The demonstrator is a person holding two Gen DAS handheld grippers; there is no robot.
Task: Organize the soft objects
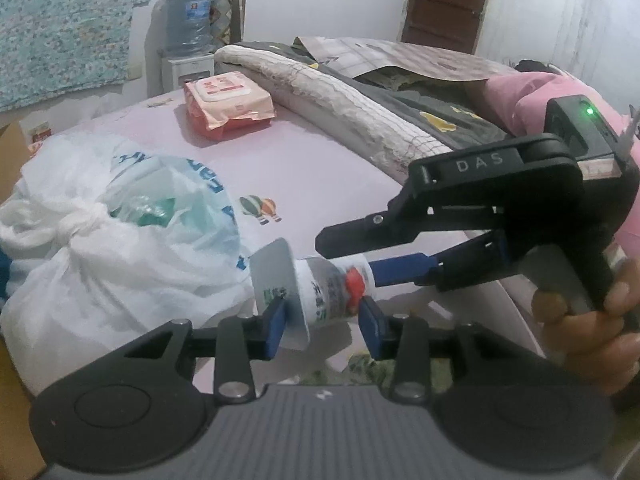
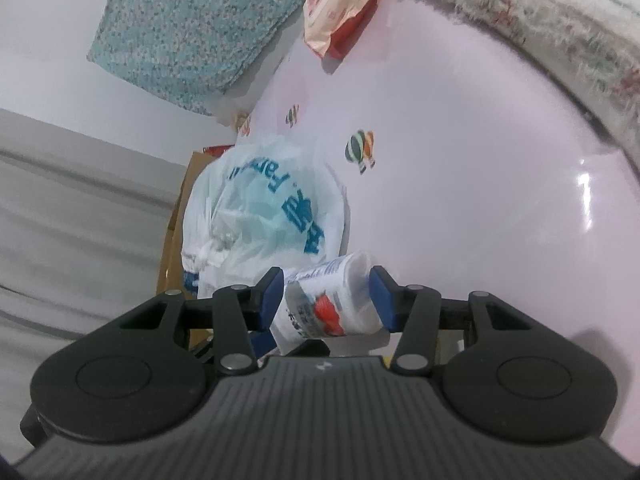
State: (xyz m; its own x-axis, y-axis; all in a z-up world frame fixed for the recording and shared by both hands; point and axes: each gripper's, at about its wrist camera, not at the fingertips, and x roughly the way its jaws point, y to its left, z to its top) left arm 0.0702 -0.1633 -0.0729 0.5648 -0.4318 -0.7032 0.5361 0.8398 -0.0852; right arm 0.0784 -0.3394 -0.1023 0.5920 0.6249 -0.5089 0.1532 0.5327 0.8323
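A small white tissue pack (image 1: 320, 284) (image 2: 332, 300) with a red mark hangs just over the pink bed sheet (image 1: 304, 168). My right gripper (image 2: 327, 294) is shut on it, with a blue pad against each side. In the left wrist view the right gripper (image 1: 348, 260) comes in from the right and holds the pack's far end. My left gripper (image 1: 324, 324) stands open. The pack's flat sealed flap sits between its fingers, beside the left pad (image 1: 276, 320). A knotted white plastic bag (image 1: 120, 240) (image 2: 264, 208) with blue print lies just beyond.
A red-and-pink wipes pack (image 1: 228, 104) (image 2: 340, 8) lies farther up the bed. A rolled cream blanket (image 1: 340, 96) (image 2: 540, 12) and dark bedding run along the right. A water bottle (image 1: 188, 16) stands by the wall. A cardboard box (image 2: 176, 240) sits beside the bed. A hand (image 1: 592, 320) holds the right gripper.
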